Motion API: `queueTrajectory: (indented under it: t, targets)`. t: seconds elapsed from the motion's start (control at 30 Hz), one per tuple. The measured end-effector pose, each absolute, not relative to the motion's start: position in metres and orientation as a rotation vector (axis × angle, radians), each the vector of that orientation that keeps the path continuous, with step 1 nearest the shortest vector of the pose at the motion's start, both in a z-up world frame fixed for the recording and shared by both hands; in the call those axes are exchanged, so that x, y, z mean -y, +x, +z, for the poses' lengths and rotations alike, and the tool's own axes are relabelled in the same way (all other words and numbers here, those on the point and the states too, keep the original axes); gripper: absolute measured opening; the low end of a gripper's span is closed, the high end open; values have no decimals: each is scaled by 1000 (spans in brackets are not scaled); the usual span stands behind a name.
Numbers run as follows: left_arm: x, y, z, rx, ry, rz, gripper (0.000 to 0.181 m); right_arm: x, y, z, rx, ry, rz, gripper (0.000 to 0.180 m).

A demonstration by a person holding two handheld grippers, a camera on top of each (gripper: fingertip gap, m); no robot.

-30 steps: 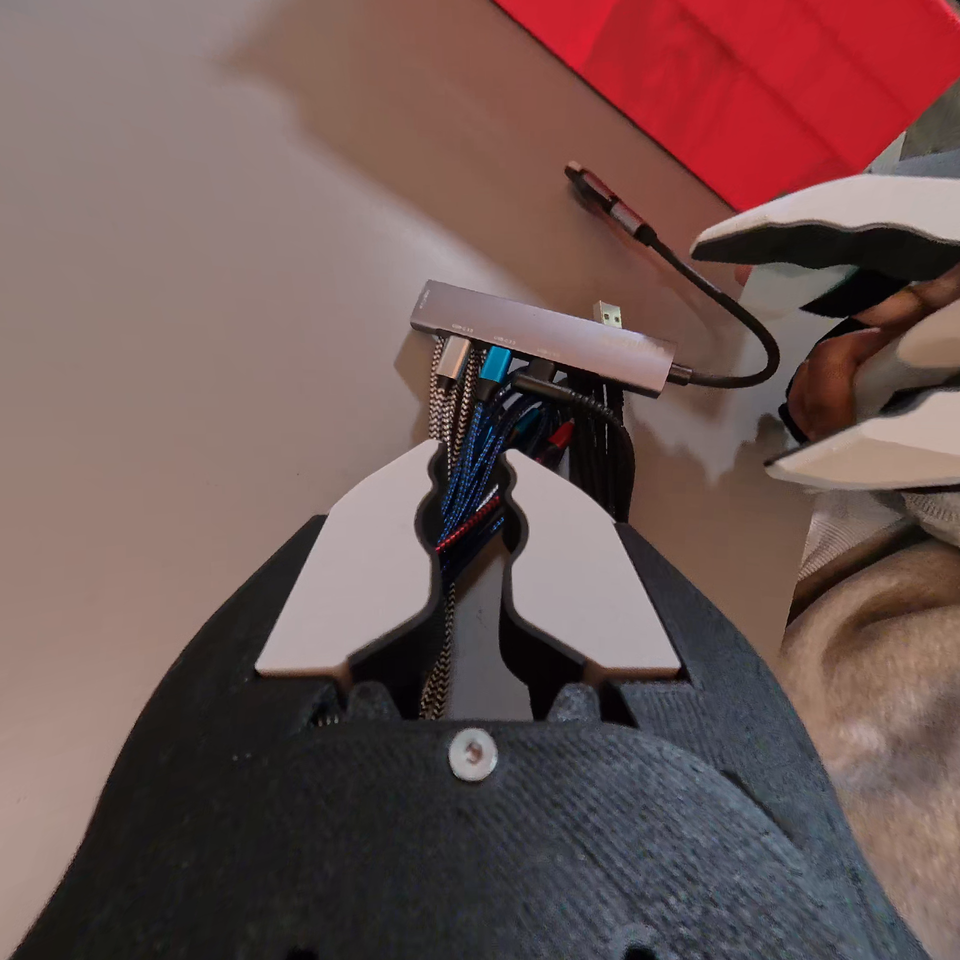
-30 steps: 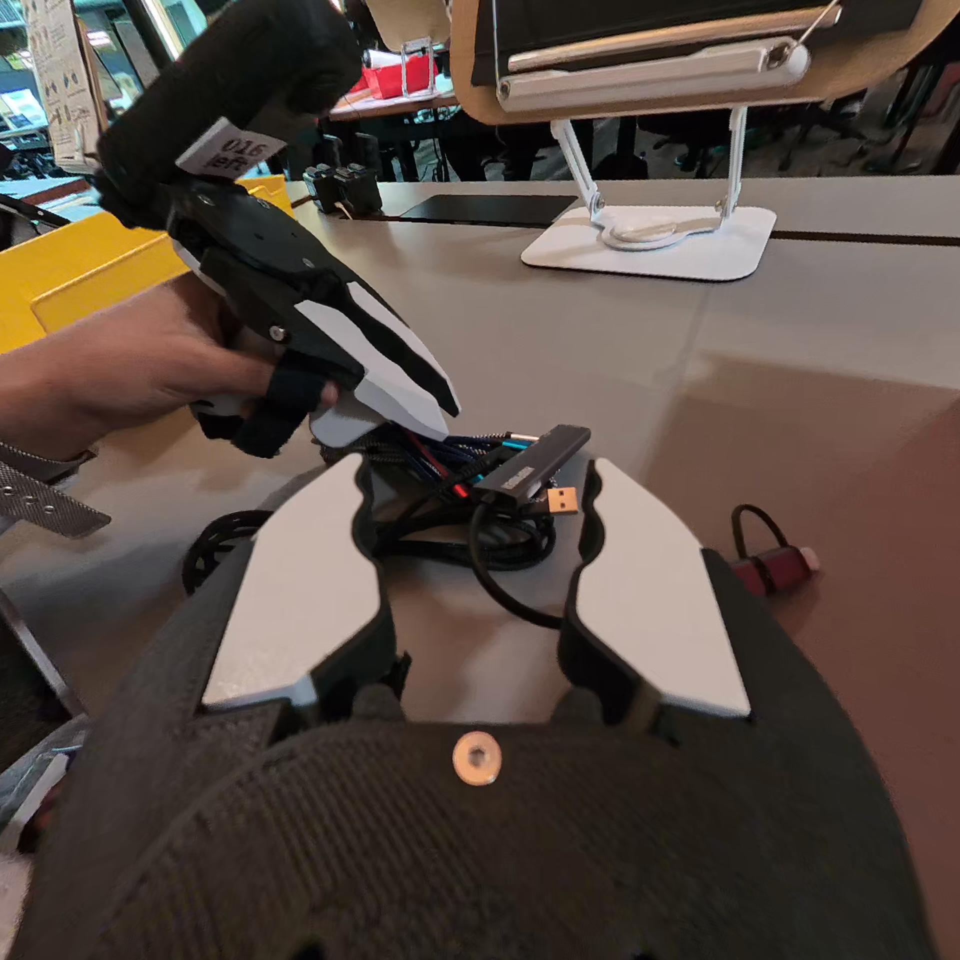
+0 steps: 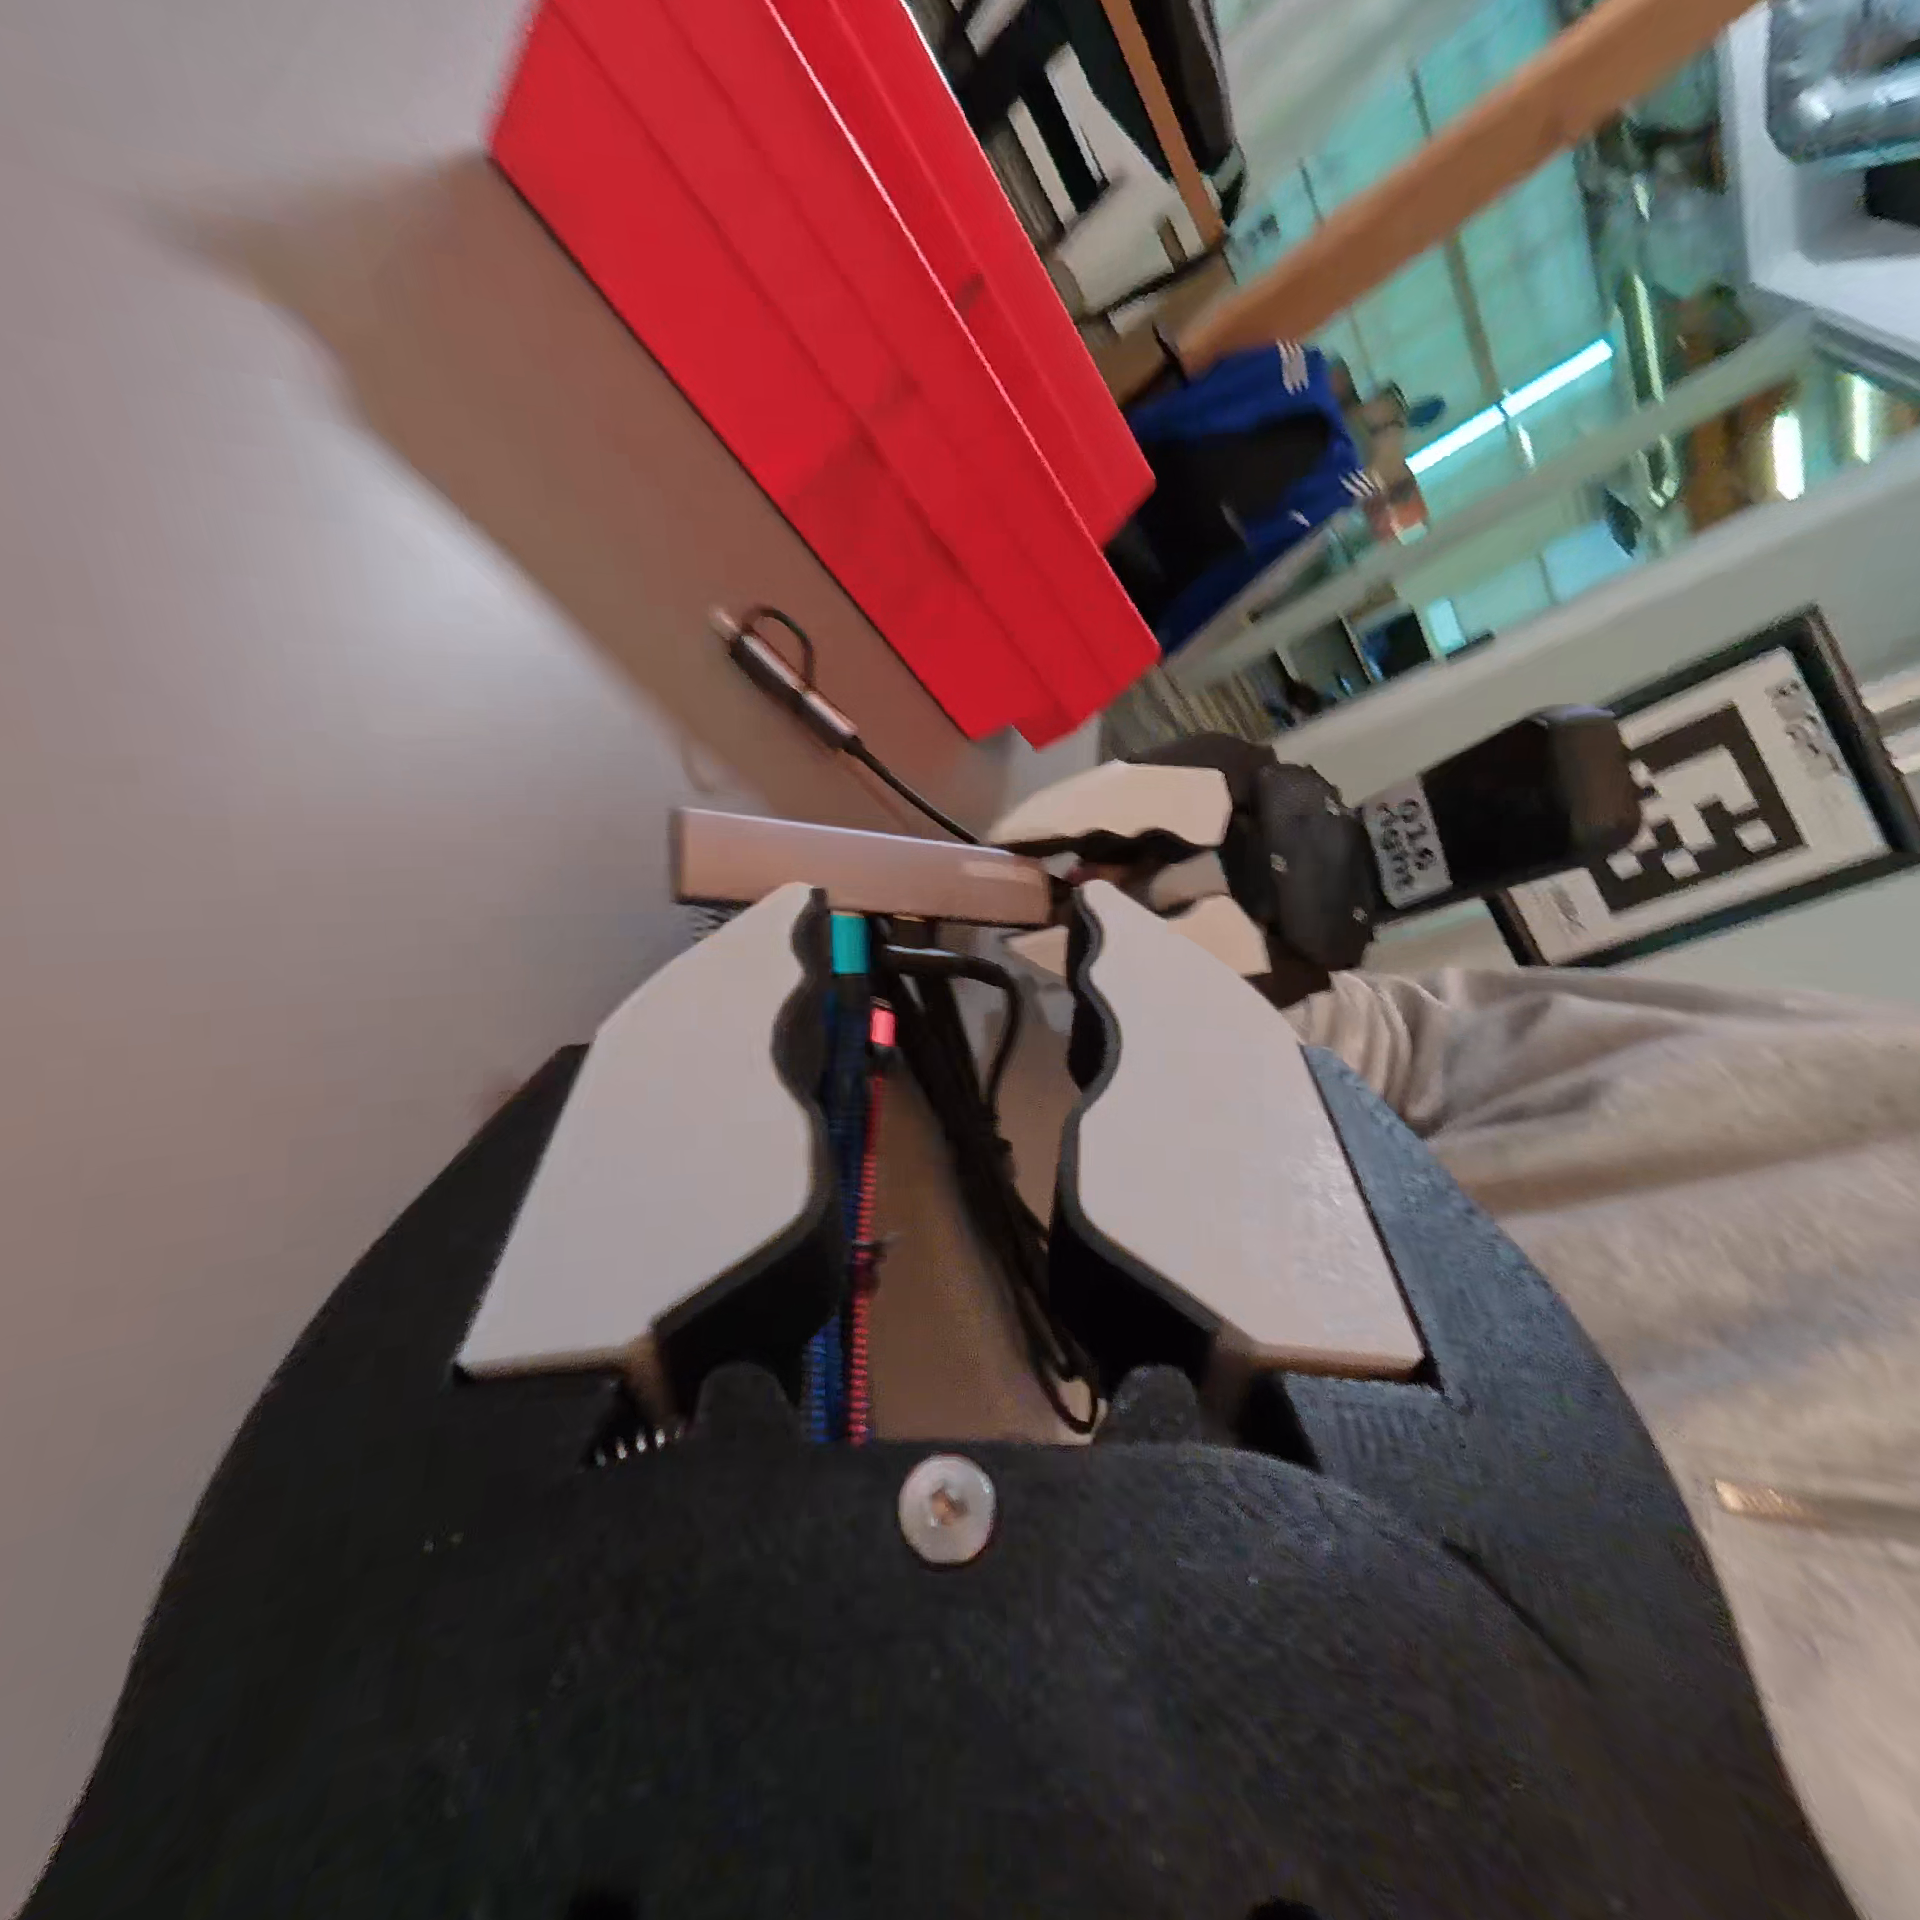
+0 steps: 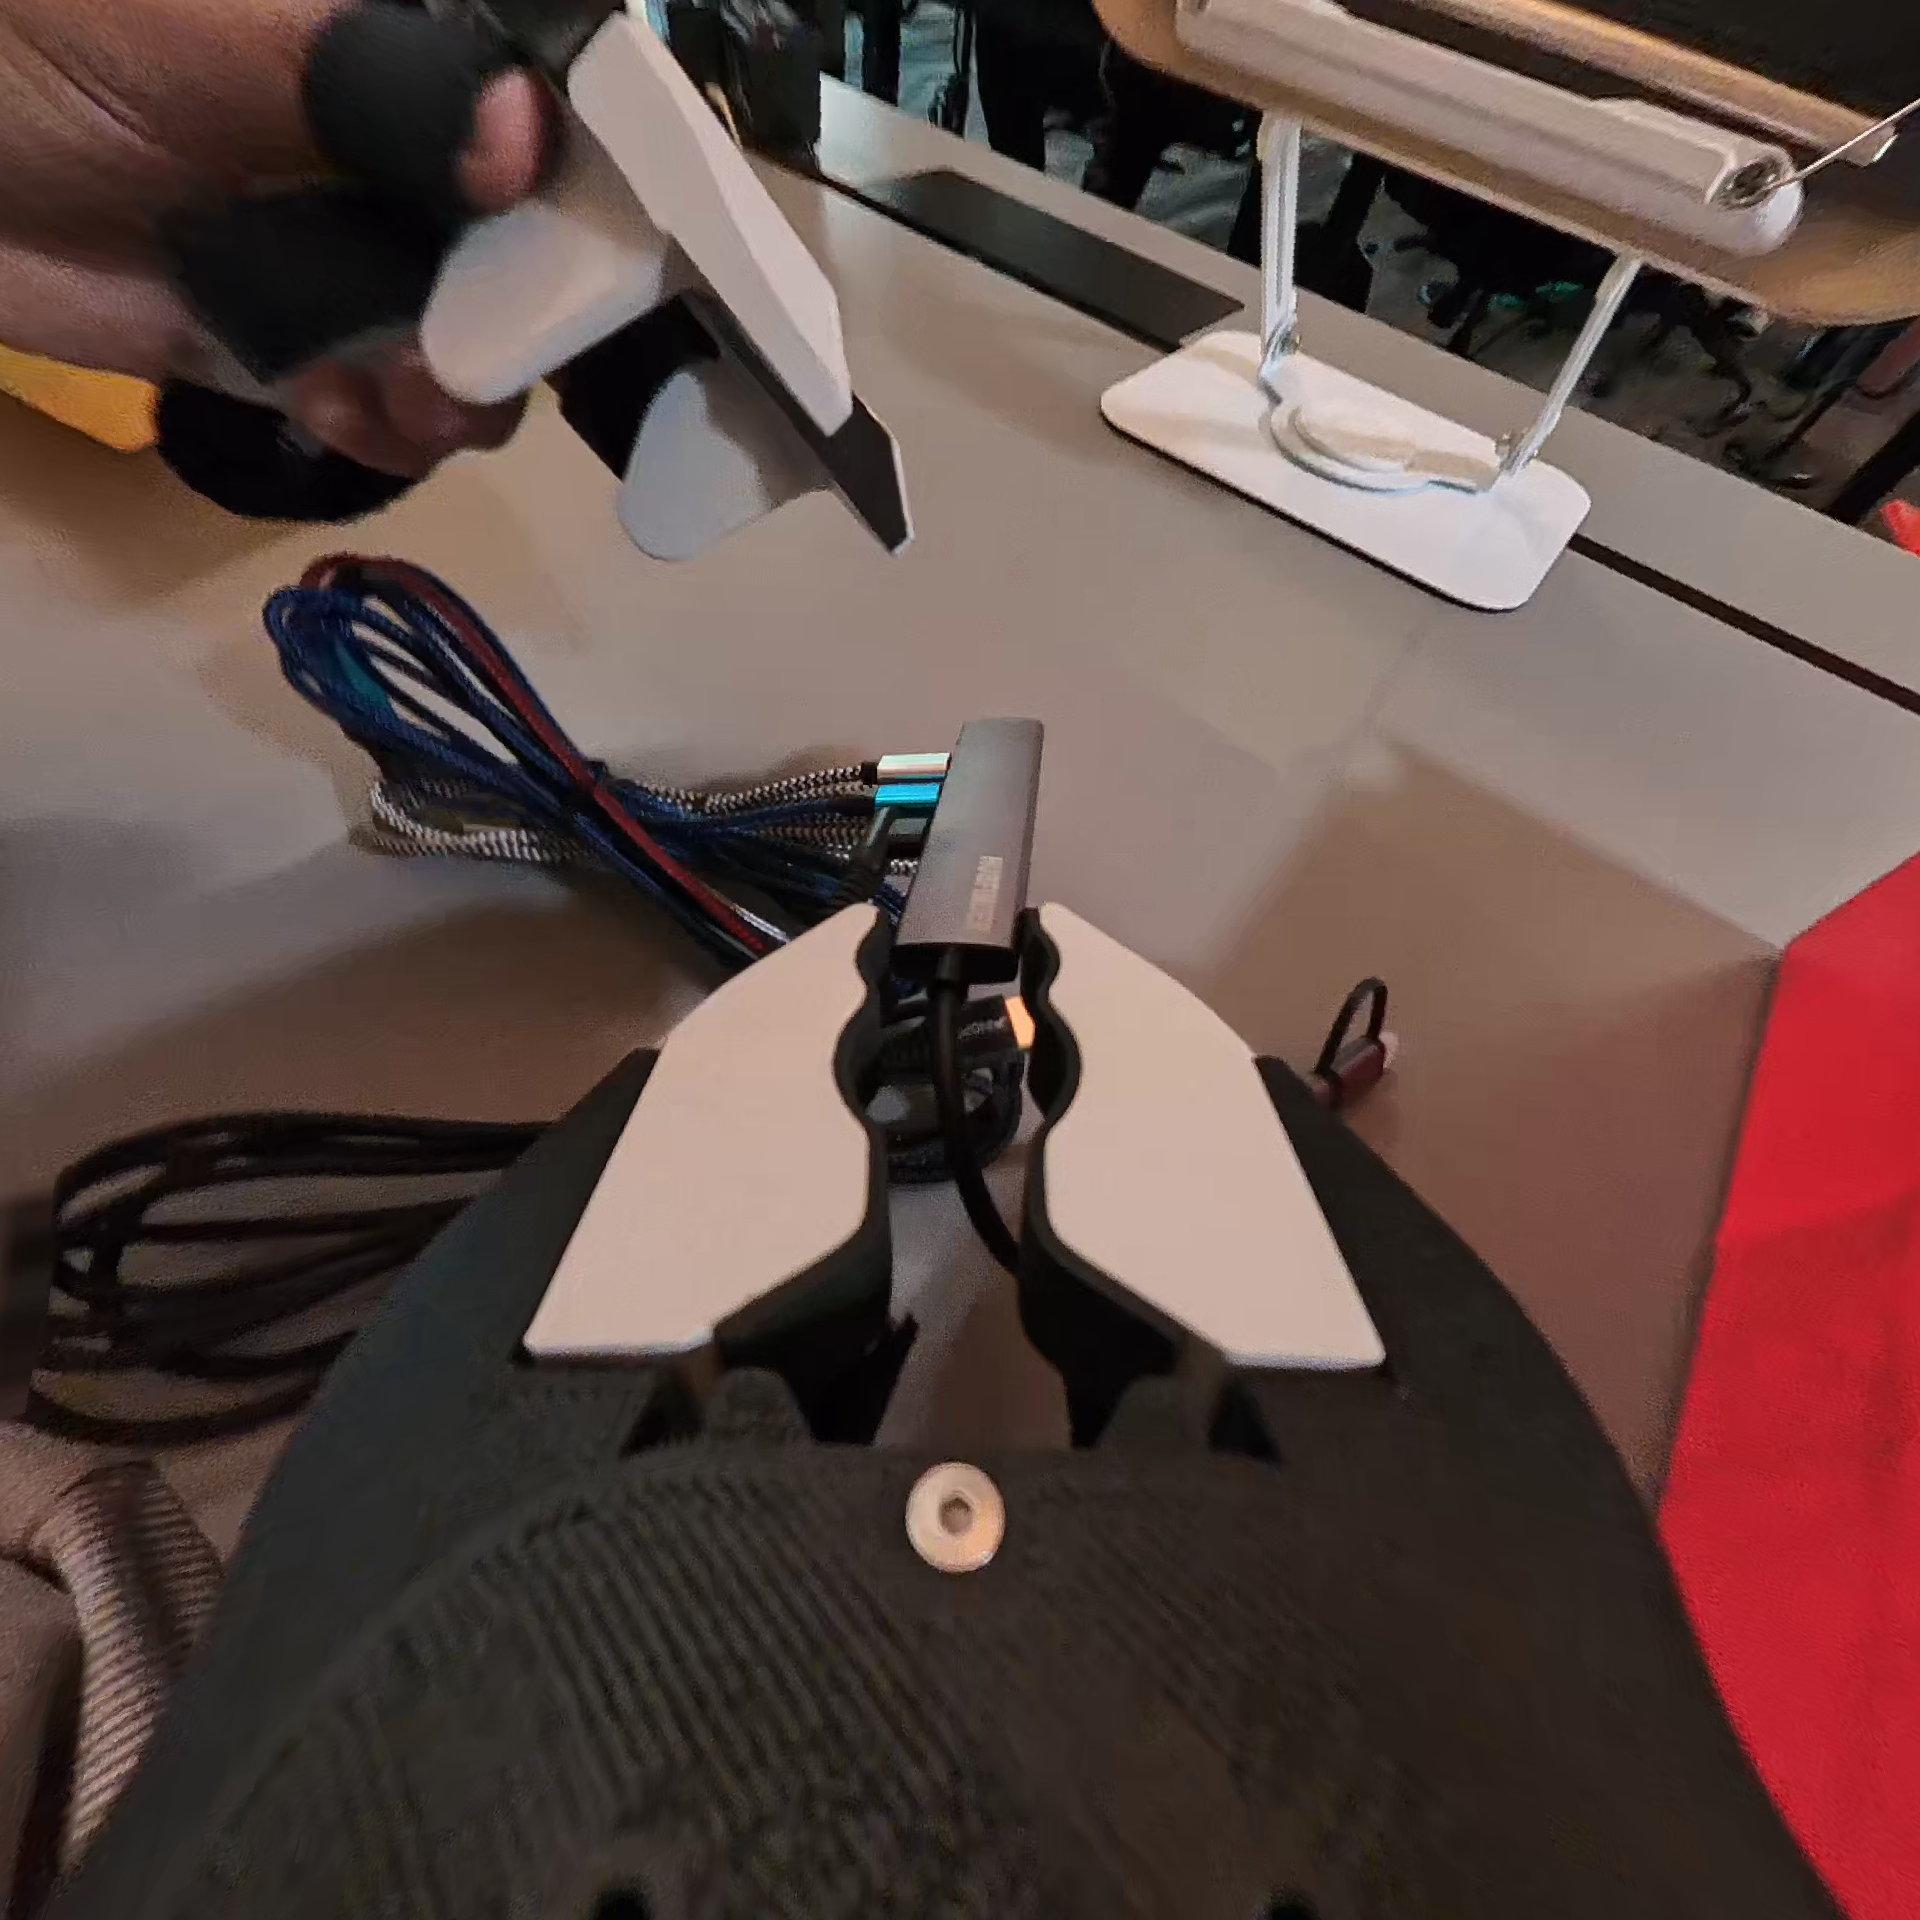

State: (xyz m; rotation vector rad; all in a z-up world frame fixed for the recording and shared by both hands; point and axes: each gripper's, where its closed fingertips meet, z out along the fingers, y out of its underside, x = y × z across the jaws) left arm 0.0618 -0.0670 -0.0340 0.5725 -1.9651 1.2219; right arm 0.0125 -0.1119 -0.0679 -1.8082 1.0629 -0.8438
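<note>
A dark grey USB hub (image 4: pixel 982 821) lies on the tan table with several plugs in its side. It also shows in the left wrist view (image 3: pixel 831 857). My right gripper (image 4: pixel 954 920) is shut on the hub's near end, where its black tail cable (image 4: pixel 961 1143) comes out. Blue-and-red braided cables (image 4: pixel 499 727) and a black-and-white one (image 4: pixel 457 831) trail left from the hub. My left gripper (image 3: pixel 940 904) is open and holds nothing. In the right wrist view it (image 4: pixel 769 416) hovers above the cables, held by a hand.
A coil of black cable (image 4: pixel 208 1247) lies at the near left. A small reddish plug with a black loop (image 4: pixel 1351 1049) lies right of the hub. A red box (image 3: pixel 831 364) stands beyond it. A white stand (image 4: pixel 1351 457) is at the back. My hands' fingertips stand some 8 cm from each other.
My left gripper has opened, let go of the cable bundle and risen off it. My right gripper has moved in and shut on the hub's end.
</note>
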Motion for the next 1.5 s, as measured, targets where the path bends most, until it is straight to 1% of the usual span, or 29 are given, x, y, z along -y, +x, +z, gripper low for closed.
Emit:
queueTrajectory:
  t: [0.13,0.23,0.3,0.4,0.43,0.6,0.7,0.77,0.87,1.0,1.1,1.17,1.37,1.43,1.5]
  targets:
    - [64,79,-49,1975,688,1247,76,106,11,-51,-1001,-1684,-767,24]
    - [68,70,-65,1930,683,1169,87,103,9,-42,-970,-1603,-697,24]
    - [74,56,-69,1874,611,1130,86,102,8,-40,-963,-1569,-653,23]
    - [83,37,-57,1714,495,1133,75,100,6,-34,-940,-1516,-592,23]
    - [85,34,-55,1689,480,1130,78,99,5,-31,-929,-1493,-572,23]
    - [82,23,-60,1740,402,1091,72,106,5,-23,-950,-1361,-455,23]
    - [82,24,-65,1781,405,1087,61,111,7,-24,-984,-1324,-425,21]
    - [80,24,-66,1788,391,1087,59,112,8,-25,-992,-1327,-434,21]
    - [75,21,-66,1846,319,1120,62,111,8,-24,-986,-1330,-448,20]
    - [71,14,-68,1935,221,1141,71,110,8,-23,-980,-1313,-428,20]
    - [70,11,-71,1962,186,1130,68,110,8,-23,-985,-1272,-368,20]
    - [74,15,-71,1970,192,1177,63,113,9,-22,-995,-1235,-337,20]
    - [89,25,-62,2081,121,1392,86,116,9,-22,-1019,-1132,-192,18]
    - [88,21,-70,2193,44,1369,89,118,9,-21,-1030,-1082,-141,17]
    - [89,15,-78,2279,-34,1341,87,121,10,-23,-1046,-1068,-132,17]
